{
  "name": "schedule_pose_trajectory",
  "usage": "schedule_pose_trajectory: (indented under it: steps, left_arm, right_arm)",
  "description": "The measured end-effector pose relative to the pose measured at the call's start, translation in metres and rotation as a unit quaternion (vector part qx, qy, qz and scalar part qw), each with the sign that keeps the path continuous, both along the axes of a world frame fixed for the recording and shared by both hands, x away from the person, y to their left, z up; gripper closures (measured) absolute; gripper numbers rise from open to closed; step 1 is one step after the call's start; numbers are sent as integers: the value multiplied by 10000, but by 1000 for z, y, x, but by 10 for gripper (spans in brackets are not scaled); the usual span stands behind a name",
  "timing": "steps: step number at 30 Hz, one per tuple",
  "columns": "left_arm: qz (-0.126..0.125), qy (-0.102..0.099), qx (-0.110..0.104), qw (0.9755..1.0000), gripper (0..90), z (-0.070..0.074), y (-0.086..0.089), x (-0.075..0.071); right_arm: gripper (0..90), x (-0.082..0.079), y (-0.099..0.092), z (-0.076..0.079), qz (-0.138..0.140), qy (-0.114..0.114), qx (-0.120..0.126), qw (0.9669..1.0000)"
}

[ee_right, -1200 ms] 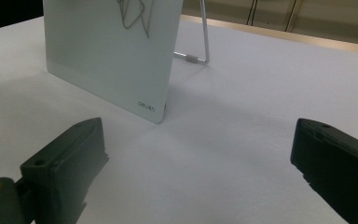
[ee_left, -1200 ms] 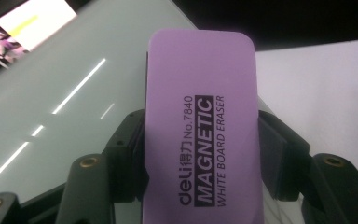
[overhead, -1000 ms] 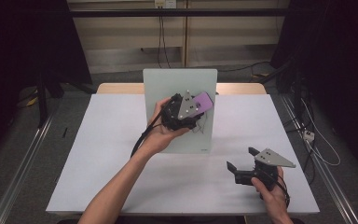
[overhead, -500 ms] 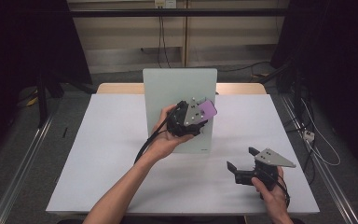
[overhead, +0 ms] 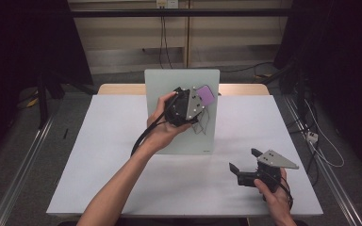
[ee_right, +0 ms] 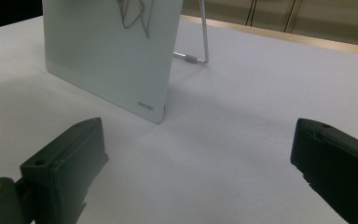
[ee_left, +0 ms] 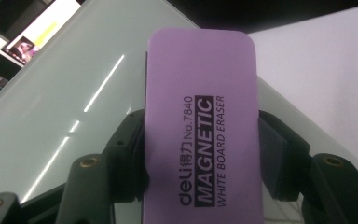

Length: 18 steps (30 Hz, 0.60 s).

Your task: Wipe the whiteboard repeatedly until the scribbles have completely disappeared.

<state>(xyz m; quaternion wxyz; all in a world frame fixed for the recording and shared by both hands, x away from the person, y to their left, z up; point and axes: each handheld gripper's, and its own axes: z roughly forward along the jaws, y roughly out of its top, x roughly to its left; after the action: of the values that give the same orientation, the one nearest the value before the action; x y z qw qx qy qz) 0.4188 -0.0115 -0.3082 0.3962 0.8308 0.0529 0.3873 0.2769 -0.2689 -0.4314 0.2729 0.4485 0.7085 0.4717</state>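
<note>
- The table (overhead: 122, 141), under its white cover, is carrying everything I am working on.
- The whiteboard (overhead: 169, 89) is standing propped near the far edge, with a black scribble (overhead: 206, 123) showing on it.
- My left gripper (overhead: 202, 101) is clamping the purple eraser (ee_left: 200, 121) — I am holding it up at the board's upper right.
- My right gripper (overhead: 242, 160) is resting low on the table, well apart from the board, with its jaws spread wide — gripping nothing.

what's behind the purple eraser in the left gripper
The glass whiteboard stands right behind the purple eraser clamped in the left gripper. Whatever the eraser covers of the black scribble is hidden.
</note>
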Motion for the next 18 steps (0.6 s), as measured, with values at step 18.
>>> schedule_pose_trajectory:
  steps: [18]
  left_arm:
    - [-363,47,409,9985,409,-45,-6,-18]
  right_arm:
    - [28,0,0,0,1,2,-7,10000]
